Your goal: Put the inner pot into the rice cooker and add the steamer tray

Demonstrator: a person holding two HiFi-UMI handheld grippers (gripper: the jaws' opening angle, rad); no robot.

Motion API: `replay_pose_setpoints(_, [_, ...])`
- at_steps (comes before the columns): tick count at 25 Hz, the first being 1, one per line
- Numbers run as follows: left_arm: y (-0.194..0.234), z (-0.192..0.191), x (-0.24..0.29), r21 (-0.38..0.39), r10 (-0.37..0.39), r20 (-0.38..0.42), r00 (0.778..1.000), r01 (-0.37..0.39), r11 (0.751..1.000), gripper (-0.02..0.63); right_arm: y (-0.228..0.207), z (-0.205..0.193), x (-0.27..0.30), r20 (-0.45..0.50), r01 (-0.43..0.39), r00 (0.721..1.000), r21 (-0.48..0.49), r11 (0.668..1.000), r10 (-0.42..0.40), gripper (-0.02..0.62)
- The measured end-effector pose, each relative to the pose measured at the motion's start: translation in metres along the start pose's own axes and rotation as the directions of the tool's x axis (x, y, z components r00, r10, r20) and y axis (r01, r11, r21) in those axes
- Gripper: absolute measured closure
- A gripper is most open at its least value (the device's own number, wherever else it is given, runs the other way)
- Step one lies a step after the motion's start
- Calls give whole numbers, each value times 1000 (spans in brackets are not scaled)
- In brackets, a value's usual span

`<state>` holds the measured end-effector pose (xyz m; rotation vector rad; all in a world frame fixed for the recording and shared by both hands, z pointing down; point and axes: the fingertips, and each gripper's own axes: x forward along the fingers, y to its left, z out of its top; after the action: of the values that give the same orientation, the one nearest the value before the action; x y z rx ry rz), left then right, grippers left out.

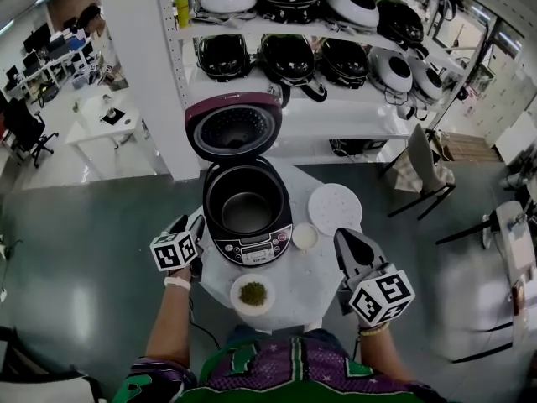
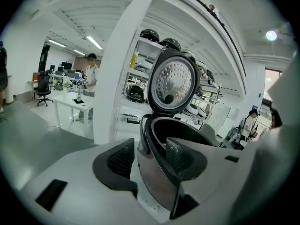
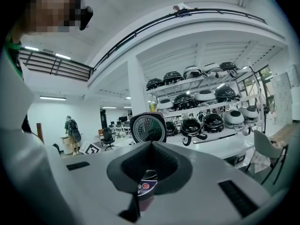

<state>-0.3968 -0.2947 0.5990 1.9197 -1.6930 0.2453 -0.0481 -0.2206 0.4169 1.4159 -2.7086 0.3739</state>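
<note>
The rice cooker (image 1: 248,243) stands on the small white table (image 1: 295,277) with its lid (image 1: 233,128) raised. A dark inner pot (image 1: 247,211) sits down inside it. The white round steamer tray (image 1: 335,209) lies flat on the table to the cooker's right. My left gripper (image 1: 191,227) is close beside the cooker's left wall, open; in the left gripper view (image 2: 150,158) the cooker's rim (image 2: 159,125) shows past the spread pads, which press on nothing. My right gripper (image 1: 354,250) hovers at the table's right edge below the tray, shut and empty (image 3: 150,165).
A small white cup (image 1: 304,237) stands just right of the cooker's control panel. A white bowl of green grains (image 1: 252,294) sits near the table's front edge. Shelves with several rice cookers (image 1: 319,32) fill the back. A chair (image 1: 419,170) stands at the right.
</note>
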Motion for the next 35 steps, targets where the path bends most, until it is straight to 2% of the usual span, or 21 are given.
replay_pose_setpoints(3, [-9, 7, -24, 8, -16, 44, 999, 16, 1000, 379, 6, 2, 4, 4, -2, 1000, -2, 1000, 2, 591])
replay_pose_setpoints(5, [-14, 16, -45, -12, -25, 90, 996, 26, 1000, 380, 7, 9, 6, 15, -7, 1000, -6, 1000, 7, 591])
replay_pose_setpoints(8, [-29, 31, -79, -16, -50, 160, 986, 53, 998, 405, 10, 25, 8, 40, -10, 999, -29, 1000, 11, 591])
replay_pose_setpoints(13, [-64, 67, -124, 116, -110, 245, 963, 83, 990, 405, 12, 52, 5, 84, -6, 996, -63, 998, 11, 591])
replay_pose_setpoints(21, [-119, 129, -173, 269, -208, 385, 899, 106, 957, 406, 7, 76, -7, 137, 21, 990, -89, 996, -9, 590])
replay_pose_setpoints(25, [-143, 140, -182, 300, -258, 406, 876, 139, 944, 420, 4, 80, -16, 154, 34, 988, -90, 995, -20, 591])
replay_pose_setpoints(28, [-155, 140, -181, 300, -310, 391, 867, 198, 933, 467, 2, 82, -18, 164, 41, 986, -84, 996, -27, 589])
replay_pose_setpoints(35, [-166, 140, -180, 293, -332, 404, 852, 224, 930, 571, -5, 84, -22, 173, 57, 984, -77, 995, -43, 589])
